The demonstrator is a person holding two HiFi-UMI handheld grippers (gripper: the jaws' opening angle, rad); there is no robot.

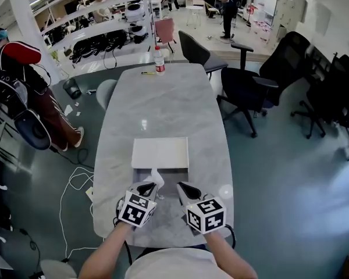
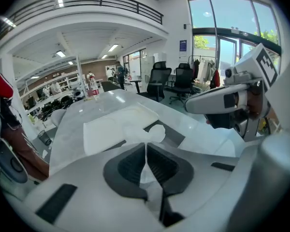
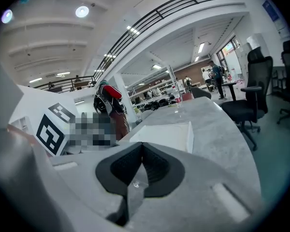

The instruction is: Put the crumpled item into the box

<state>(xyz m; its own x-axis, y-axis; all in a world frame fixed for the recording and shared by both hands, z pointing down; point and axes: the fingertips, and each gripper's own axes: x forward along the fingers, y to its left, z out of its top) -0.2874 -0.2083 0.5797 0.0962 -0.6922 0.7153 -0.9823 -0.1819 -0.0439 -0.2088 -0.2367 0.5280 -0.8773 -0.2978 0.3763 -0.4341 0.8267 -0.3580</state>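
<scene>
Jaws of left gripper (image 2: 146, 146) pinch the white crumpled item (image 2: 152, 133) at the near edge of the box (image 1: 160, 153) on the bench (image 1: 163, 103); right gripper (image 3: 141, 149) hovers alongside, jaws pressed together.

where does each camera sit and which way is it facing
head view: on the person's head, looking steeply down at the table; forearms, left gripper, right gripper show.
left gripper view: rides the left gripper, looks along its fingers, shut on the crumpled item, toward the box; right gripper shows at right.
right gripper view: rides the right gripper, looks past its shut fingers at the box; left gripper's cube shows at left.
shared: all three show the box and table.
</scene>
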